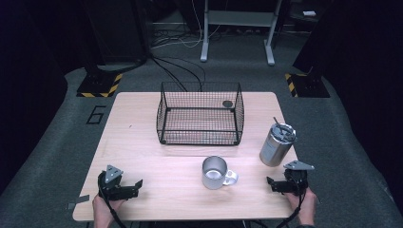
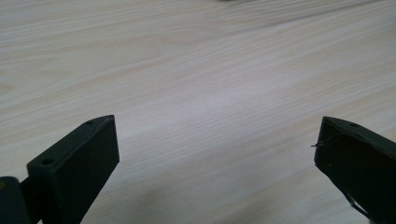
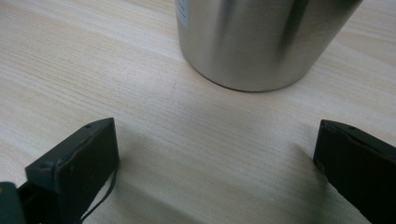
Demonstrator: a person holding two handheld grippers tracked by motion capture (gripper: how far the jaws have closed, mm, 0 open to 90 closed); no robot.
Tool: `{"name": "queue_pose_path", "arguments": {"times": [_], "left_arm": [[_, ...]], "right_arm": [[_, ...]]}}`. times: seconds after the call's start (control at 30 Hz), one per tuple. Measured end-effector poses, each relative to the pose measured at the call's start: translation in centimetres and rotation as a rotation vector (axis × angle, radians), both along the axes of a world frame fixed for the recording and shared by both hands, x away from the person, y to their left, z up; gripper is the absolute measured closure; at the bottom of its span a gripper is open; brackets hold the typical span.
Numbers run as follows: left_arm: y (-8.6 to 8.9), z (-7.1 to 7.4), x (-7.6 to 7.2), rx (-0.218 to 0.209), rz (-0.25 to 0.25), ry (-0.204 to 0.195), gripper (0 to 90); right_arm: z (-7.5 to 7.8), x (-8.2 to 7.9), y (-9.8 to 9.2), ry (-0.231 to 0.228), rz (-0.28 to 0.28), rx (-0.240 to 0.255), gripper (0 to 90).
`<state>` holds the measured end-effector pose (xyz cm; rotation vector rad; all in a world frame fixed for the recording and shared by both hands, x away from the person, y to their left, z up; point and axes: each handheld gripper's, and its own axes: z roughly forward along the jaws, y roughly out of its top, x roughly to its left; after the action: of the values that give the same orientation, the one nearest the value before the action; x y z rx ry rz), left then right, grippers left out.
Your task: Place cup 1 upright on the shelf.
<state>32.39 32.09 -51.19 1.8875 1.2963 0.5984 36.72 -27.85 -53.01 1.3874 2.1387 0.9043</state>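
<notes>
Near the mug: both grippers rest on the table (image 1: 142, 142).
Mug (image 1: 215, 172): upright, front of the wire basket (image 1: 199, 114).
Left gripper (image 1: 138, 184): left of mug, jaws wide apart, empty.
Right gripper (image 1: 269, 183): right of mug, jaws wide apart, empty.
Steel tumbler (image 1: 277, 145): right of mug, just beyond the right gripper.

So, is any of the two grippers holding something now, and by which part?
Nothing is held. The left gripper is open over bare table. The right gripper is open too, with the steel tumbler standing ahead of it, untouched.
</notes>
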Motion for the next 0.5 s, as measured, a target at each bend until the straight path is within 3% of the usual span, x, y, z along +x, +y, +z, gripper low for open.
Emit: {"name": "queue_pose_path", "arguments": {"times": [0.27, 0.5], "left_arm": [[-2.1, 1.8, -0.5, -0.028, -0.09, -0.038, 0.1], [-4.5, 2.4, -0.1, -0.042, -0.165, -0.056, 0.1]], "right_arm": [[0.0, 0.1, 0.1, -0.005, 0.002, -0.003, 0.0], [0.0, 0.2, 0.2, -0.008, -0.003, -0.005, 0.0]]}}
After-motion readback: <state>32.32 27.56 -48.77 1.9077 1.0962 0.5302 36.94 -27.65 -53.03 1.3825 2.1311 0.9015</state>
